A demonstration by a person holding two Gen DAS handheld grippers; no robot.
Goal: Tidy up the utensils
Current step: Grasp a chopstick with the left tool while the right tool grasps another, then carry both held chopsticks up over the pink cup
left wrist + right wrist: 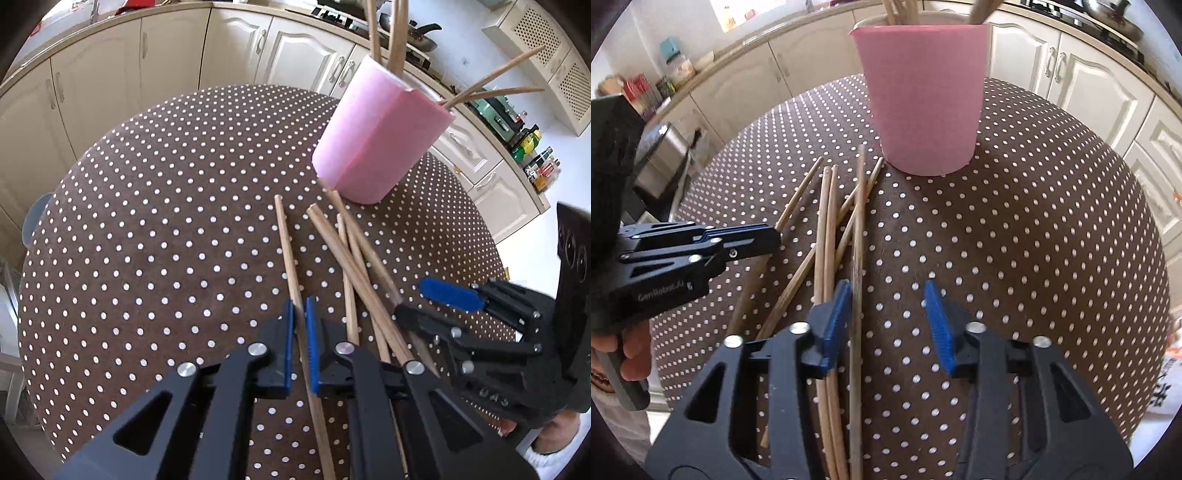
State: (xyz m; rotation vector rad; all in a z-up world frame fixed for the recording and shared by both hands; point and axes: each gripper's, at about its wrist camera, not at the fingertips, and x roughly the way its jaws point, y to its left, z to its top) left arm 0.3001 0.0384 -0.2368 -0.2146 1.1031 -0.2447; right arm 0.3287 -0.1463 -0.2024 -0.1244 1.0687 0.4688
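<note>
Loose pile of thin light-wood chopsticks (827, 236) lies crossed on the table (147, 221), just in front of a pink plastic holder cup (373, 140) that stands upright with more wooden sticks (397, 33) poking out of its top; in the left wrist view two further sticks (495, 85) fan out to the side of the cup's rim. One chopstick tip lies right at the cup's base, touching or nearly so, cannot tell which. Left gripper (300, 332), black body with blue pads, is pressed almost together and pinches a single chopstick (286, 243) that sits apart at the left edge of the pile; the stick runs between the pads and on below them. Right gripper (892, 321), same black and blue build, stands partly spread: one chopstick (860, 206) runs beside the left pad (836, 317), touching or just off it, cannot tell, while the right pad (940, 328) is well clear of it, so no pinch. A person's fingers (635, 350) wrap the left tool's handle at the edge of the right wrist view. Table is round-looking, covered in brown cloth with white polka dots. Behind it, cream kitchen cabinets (236, 48) with metal handles, a dark frying pan (421, 37) on the stove, bottles (543, 166) along the counter, a steel bin (663, 158) on the floor.
</note>
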